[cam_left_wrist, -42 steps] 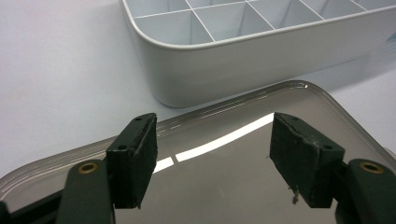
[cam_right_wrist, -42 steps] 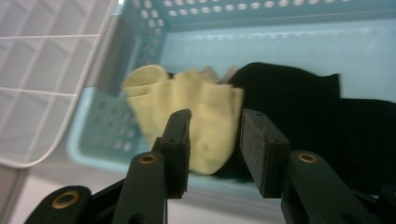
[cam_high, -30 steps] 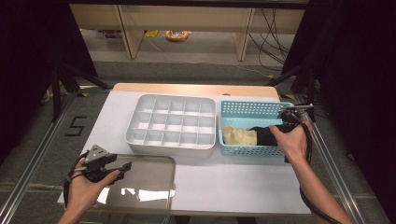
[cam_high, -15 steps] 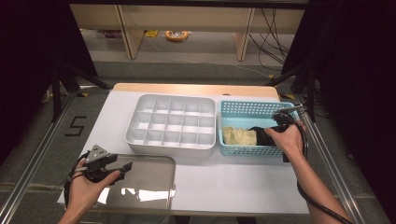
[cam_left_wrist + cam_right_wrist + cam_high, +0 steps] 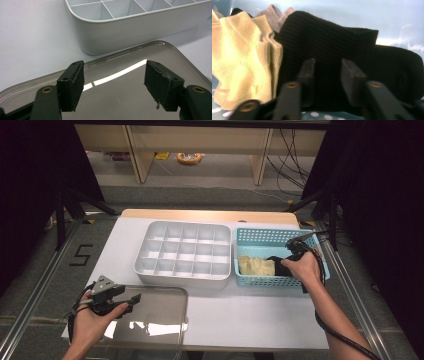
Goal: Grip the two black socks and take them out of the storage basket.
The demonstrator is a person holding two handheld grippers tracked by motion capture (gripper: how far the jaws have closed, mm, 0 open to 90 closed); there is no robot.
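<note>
While the white table point(image 5: 260, 320) lies bare along the lower centre of the high view, we see its right part taken up by a blue basket point(image 5: 260, 236) whose right rim sits near the table's right edge, and the divided white tray point(image 5: 184, 254) stands just beside the basket's left wall. At the lower left a clear lid point(image 5: 160, 320) lies flat, close to the table's near edge.

Our right gripper point(image 5: 325, 72) reaches down into the basket at the right of the high view. Its jaws have just been closing, and in the right gripper view a black sock point(image 5: 324, 40) bulges between them; the pads press into the fabric. A yellow sock point(image 5: 244, 55) lies at the left of that view, touching the black one.

Our left gripper point(image 5: 113, 82) hovers over the lid at the lower left of the high view, jaws spread wide with nothing between them.
</note>
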